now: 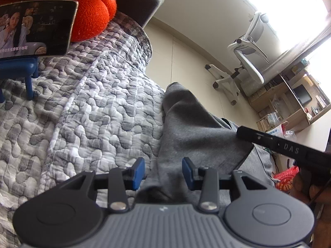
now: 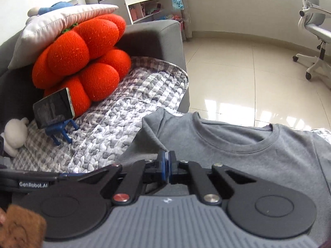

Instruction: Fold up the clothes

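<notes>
While the grey T-shirt (image 2: 238,150) lies face up on the quilted cover (image 2: 115,124) of the sofa, collar toward 12 o'clock in your right wrist view, here's the geometry that matters.

Right gripper (image 2: 166,168): jaws clenched, blue pads pressed together. A ridge of shirt fabric rises right at the tips toward 11 o'clock, so I judge it's pinching the shirt near the sleeve/shoulder, but the contact itself is hidden by the pads.

Left gripper (image 1: 163,171): jaws released, pads apart, shirt fabric running up through the gap toward 12 o'clock. Nothing gripped. The fabric there is a lifted fold; its long axis runs away from you, roughly 6 to 12.

Your right tool crosses the left view at 3 o'clock, touching the same fold, so both grippers are on the same edge, close together.

Judgement: the left is in position but not committed. Close it on the fold before you carry the edge over. Phone on its stand (image 2: 54,108) and the orange cushion (image 2: 82,60) sit at 10 o'clock, well apart from the shirt.
</notes>
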Action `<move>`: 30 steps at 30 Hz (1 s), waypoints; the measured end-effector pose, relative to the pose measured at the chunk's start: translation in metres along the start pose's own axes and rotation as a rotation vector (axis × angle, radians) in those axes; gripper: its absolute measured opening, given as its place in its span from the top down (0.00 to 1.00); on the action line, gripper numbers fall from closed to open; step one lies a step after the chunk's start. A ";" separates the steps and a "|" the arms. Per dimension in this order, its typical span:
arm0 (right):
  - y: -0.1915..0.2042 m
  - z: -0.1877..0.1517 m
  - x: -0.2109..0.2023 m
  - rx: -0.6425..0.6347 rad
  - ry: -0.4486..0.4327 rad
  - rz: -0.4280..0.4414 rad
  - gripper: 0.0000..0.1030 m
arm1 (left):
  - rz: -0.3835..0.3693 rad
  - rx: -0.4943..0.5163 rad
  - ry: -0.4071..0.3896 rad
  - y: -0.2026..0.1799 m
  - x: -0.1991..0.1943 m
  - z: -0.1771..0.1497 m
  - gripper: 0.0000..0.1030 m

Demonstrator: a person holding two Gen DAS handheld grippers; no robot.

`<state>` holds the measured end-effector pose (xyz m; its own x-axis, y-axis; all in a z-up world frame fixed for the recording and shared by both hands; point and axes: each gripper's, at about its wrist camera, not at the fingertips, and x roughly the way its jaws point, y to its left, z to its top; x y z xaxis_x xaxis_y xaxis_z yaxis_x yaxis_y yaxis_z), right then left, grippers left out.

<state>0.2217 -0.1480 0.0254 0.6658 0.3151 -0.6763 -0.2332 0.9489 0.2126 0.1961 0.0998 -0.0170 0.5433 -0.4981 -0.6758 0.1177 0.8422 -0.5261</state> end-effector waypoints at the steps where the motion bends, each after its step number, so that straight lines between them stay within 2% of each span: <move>1: -0.004 0.003 -0.001 0.008 -0.007 -0.006 0.97 | -0.004 0.015 0.003 -0.002 0.001 -0.001 0.61; 12: -0.043 0.025 -0.001 0.064 -0.062 -0.097 1.00 | 0.002 0.100 0.053 -0.021 0.017 -0.009 0.61; 15: -0.049 0.017 0.012 0.073 0.011 -0.037 0.99 | 0.011 0.108 0.053 -0.021 0.018 -0.009 0.60; 17: -0.056 0.005 0.020 0.084 0.091 0.047 0.89 | 0.019 0.090 0.043 -0.017 0.017 -0.006 0.60; 18: -0.060 -0.001 0.021 0.097 0.115 0.069 0.86 | 0.024 0.084 0.041 -0.015 0.017 -0.005 0.60; 20: -0.067 -0.012 0.018 0.124 0.140 0.084 0.74 | 0.033 0.082 0.041 -0.015 0.017 -0.005 0.60; 21: -0.070 -0.016 0.018 0.139 0.152 0.095 0.54 | 0.037 0.083 0.042 -0.016 0.017 -0.006 0.60; 22: -0.071 -0.019 0.018 0.158 0.162 0.108 0.47 | 0.038 0.088 0.044 -0.018 0.018 -0.006 0.60; 27: -0.076 -0.032 0.020 0.249 0.212 0.174 0.47 | 0.049 0.103 0.044 -0.021 0.018 -0.008 0.60; 30: -0.075 -0.037 0.021 0.310 0.263 0.239 0.47 | 0.063 0.075 0.029 -0.014 0.015 -0.003 0.59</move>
<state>0.2271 -0.2129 -0.0312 0.4074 0.5486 -0.7301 -0.1085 0.8228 0.5578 0.2000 0.0800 -0.0218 0.5274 -0.4485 -0.7216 0.1462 0.8845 -0.4429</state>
